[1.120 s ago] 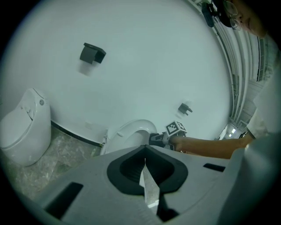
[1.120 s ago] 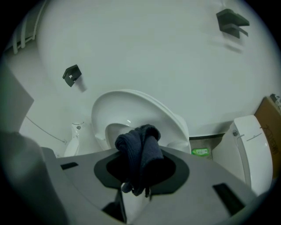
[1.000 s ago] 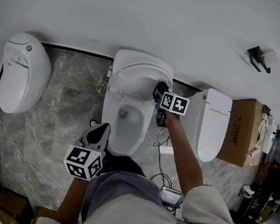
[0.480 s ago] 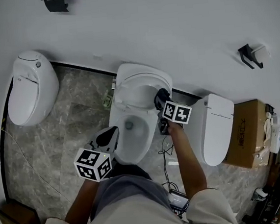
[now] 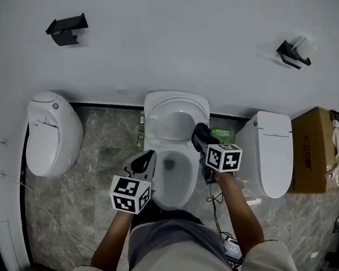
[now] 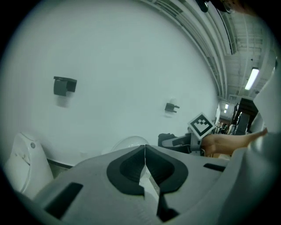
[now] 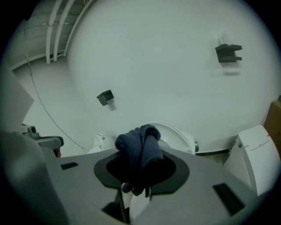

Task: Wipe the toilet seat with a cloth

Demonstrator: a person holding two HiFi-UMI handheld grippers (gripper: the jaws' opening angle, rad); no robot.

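The dark cloth (image 7: pixel 140 151) is clamped in the right gripper's (image 5: pixel 202 139) jaws, just right of the toilet seat (image 5: pixel 153 118) at centre frame; the left gripper (image 5: pixel 143 162), closed and empty, is seen lower left.

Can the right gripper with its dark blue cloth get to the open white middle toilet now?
Probably yes. The right gripper holds the bunched dark blue cloth close by the open white middle toilet, and nothing shows between them in the head view.

All three views toward middle toilet (image 5: pixel 176 125)
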